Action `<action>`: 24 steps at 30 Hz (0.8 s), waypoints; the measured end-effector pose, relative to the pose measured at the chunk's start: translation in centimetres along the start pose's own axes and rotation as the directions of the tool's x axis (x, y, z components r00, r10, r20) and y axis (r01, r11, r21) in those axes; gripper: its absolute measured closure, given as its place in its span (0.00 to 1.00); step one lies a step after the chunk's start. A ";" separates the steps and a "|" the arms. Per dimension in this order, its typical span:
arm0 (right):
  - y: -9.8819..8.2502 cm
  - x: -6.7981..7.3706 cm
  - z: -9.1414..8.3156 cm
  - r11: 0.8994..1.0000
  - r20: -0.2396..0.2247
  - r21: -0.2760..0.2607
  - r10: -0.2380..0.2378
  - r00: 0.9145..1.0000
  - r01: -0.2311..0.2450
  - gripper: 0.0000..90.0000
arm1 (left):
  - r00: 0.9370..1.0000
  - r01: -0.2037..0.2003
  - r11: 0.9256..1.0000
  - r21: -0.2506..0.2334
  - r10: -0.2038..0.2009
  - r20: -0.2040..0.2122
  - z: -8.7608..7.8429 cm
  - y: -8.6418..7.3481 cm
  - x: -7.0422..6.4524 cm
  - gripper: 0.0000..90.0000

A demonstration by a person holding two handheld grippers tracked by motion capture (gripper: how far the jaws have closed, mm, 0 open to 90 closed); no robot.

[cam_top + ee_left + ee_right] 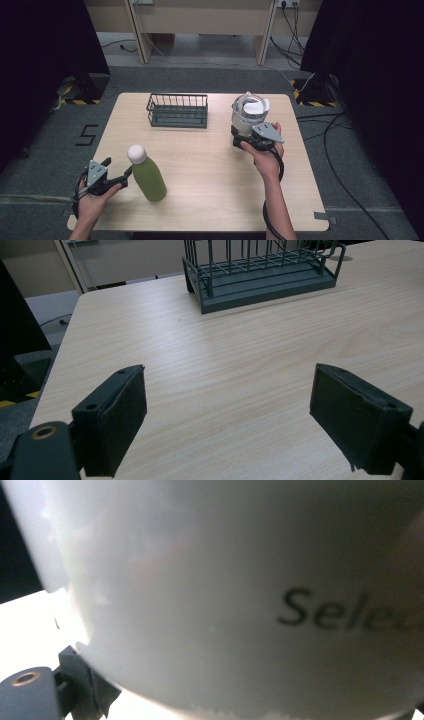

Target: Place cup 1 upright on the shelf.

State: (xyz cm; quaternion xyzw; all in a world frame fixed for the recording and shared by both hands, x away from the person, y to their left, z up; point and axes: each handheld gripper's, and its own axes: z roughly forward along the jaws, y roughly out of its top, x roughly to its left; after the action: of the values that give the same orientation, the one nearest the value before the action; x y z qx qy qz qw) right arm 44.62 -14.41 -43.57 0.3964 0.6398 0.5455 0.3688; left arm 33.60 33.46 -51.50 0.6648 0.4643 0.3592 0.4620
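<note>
Near edge, high view: left tongs (116,172) low on the tabletop (215,200) at its near-left corner, spread wide, nothing between the jaws. Its right jaw tip sits just beside the base end of a green bottle (148,178); can't tell if touching. Left gripper view: both black pads apart w/ bare wood between, pointing twd the rack.

Green bottle w/ white cap (136,153) looks upright, leaning in the picture, cap end twd the far-left, base end twd the near-right. Open wood to its right across the tabletop's middle and near edge.

Further back, right side: right tongs (246,140) pressed up against a pale jar (247,116) w/ white lid, held by the right hand (265,152). Right gripper view: jar wall (210,595) close up, blurred lettering "Sele…"; grip looks closed on it.

Far-centre: dark wire rack (178,110), long axis left-right, parallel to the far edge, well apart from the bottle, near the jar.
</note>
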 end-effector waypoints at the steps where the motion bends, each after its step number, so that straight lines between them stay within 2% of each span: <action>1: 0.0 0.0 0.0 1.000 0.000 0.000 0.000 1.000 0.000 0.11 | 1.000 0.000 1.000 0.000 0.000 0.000 0.0 0.0 0.0 0.16; 12: 1.4 0.7 1.5 1.000 -0.014 -0.015 -0.005 1.000 0.005 0.11 | 1.000 -0.004 1.000 0.001 0.004 -0.004 -0.1 -0.1 0.0 0.16; 24: 2.5 2.2 3.4 1.000 -0.045 -0.025 -0.012 0.999 0.011 0.11 | 1.000 -0.002 1.000 0.002 0.002 -0.011 -0.4 -0.2 0.1 0.16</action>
State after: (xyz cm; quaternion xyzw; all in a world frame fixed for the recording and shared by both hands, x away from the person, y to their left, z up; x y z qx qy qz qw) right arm 47.02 -10.86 -41.59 0.3757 0.6433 0.5602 0.3622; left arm 33.19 33.71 -51.55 0.6636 0.4666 0.3630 0.4585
